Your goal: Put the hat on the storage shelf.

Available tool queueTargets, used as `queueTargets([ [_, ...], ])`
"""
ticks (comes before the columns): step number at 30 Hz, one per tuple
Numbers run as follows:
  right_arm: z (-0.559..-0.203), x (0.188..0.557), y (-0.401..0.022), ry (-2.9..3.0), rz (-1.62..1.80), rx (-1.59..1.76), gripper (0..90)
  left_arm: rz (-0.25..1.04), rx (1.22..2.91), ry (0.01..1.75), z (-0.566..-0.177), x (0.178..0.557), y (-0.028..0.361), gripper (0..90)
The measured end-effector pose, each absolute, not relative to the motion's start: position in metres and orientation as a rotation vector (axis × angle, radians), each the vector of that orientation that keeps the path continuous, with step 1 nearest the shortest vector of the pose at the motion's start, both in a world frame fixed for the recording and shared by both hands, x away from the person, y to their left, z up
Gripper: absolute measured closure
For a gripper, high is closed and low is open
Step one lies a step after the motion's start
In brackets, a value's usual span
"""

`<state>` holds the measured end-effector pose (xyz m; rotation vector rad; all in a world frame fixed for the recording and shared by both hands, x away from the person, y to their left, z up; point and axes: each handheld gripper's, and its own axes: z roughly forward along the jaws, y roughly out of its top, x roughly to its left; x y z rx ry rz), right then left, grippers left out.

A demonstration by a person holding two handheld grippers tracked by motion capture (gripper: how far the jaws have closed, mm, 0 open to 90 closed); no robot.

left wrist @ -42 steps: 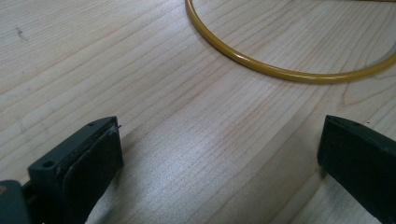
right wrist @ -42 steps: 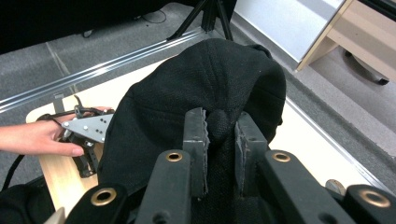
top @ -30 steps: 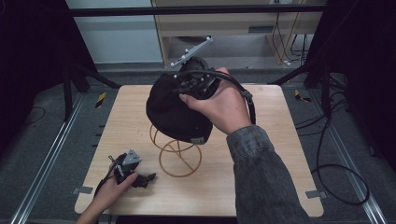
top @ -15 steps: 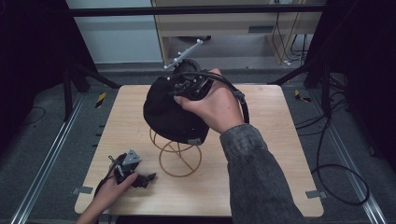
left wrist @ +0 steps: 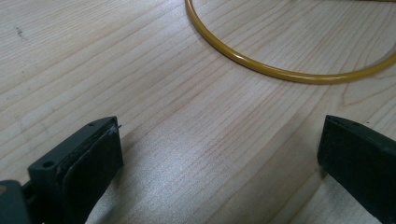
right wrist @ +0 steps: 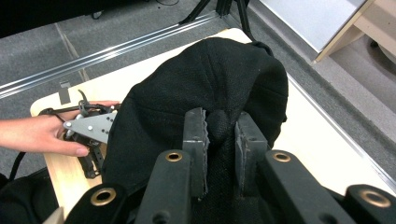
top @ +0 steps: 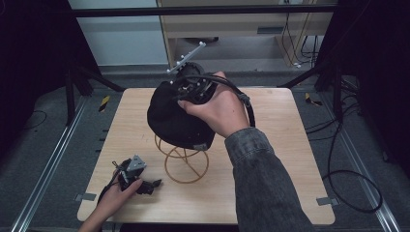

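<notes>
Wooden table (top: 290,145), black cap (right wrist: 205,88) in right gripper (right wrist: 219,135)

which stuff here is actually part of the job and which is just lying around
In the job:
- black cap, pinched by the right gripper
- yellow wire stand beneath it
- left gripper, open on the table

Lying about:
- cables on the floor
- shelving behind
</notes>
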<state>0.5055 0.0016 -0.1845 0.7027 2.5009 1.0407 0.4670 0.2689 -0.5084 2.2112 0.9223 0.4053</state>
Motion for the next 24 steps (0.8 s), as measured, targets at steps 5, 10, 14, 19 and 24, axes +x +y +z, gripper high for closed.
queueTargets([
  [5, -0.187, 0.507, 0.003, 2.505, 1.031, 0.703, 77.9, 0.406, 2.212, 0.922, -0.508, 0.467, 0.269, 0.0],
  [10, -0.192, 0.508, 0.006, 2.521, 1.022, 0.699, 77.9, 0.405, 2.212, 0.922, -0.508, 0.467, 0.269, 0.0],
  [14, -0.194, 0.509, 0.008, 2.529, 1.015, 0.699, 77.8, 0.405, 2.212, 0.922, -0.508, 0.467, 0.269, 0.0],
  [19, -0.196, 0.510, 0.008, 2.535, 1.007, 0.707, 77.8, 0.407, 2.211, 0.922, -0.508, 0.467, 0.269, 0.0],
  [24, -0.200, 0.511, 0.009, 2.547, 0.999, 0.712, 77.7, 0.408, 2.211, 0.922, -0.508, 0.467, 0.269, 0.0],
])
